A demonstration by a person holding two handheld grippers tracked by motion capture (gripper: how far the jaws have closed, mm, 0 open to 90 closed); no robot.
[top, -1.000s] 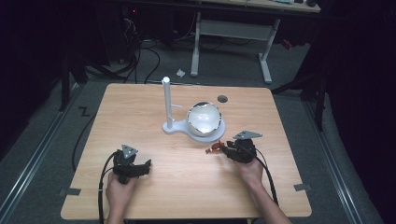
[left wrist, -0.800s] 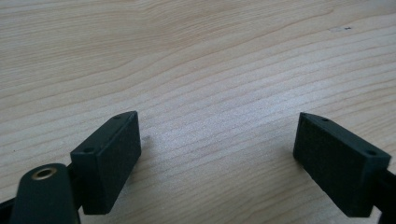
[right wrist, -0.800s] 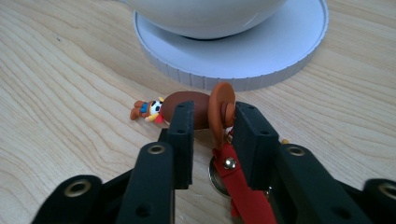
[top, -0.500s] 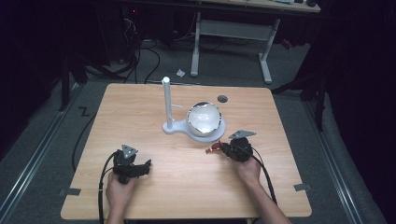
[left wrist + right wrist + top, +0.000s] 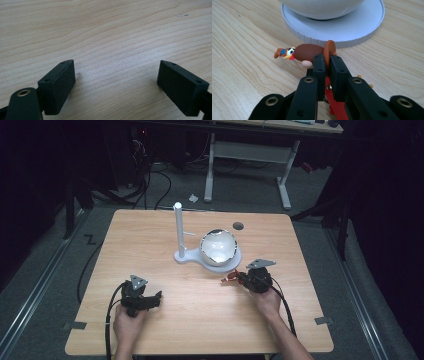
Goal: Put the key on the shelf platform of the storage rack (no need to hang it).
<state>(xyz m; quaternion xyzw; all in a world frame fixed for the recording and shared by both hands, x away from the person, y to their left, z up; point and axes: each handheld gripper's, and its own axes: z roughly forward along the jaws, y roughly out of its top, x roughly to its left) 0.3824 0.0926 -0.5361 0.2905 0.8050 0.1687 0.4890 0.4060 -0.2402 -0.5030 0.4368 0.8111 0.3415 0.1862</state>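
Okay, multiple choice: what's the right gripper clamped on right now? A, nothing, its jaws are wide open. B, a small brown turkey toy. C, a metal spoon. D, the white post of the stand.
B: in the right gripper view the right gripper has its jaws closed on the orange tail of the brown turkey toy, just in front of the white stand base.

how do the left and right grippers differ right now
The left gripper has its jaws spread wide with bare wood between them; the right gripper is clamped on a small brown turkey toy. The left gripper sits far from the white stand, the right one close beside its round base. Both have black jaws, each held in one hand low over the table.
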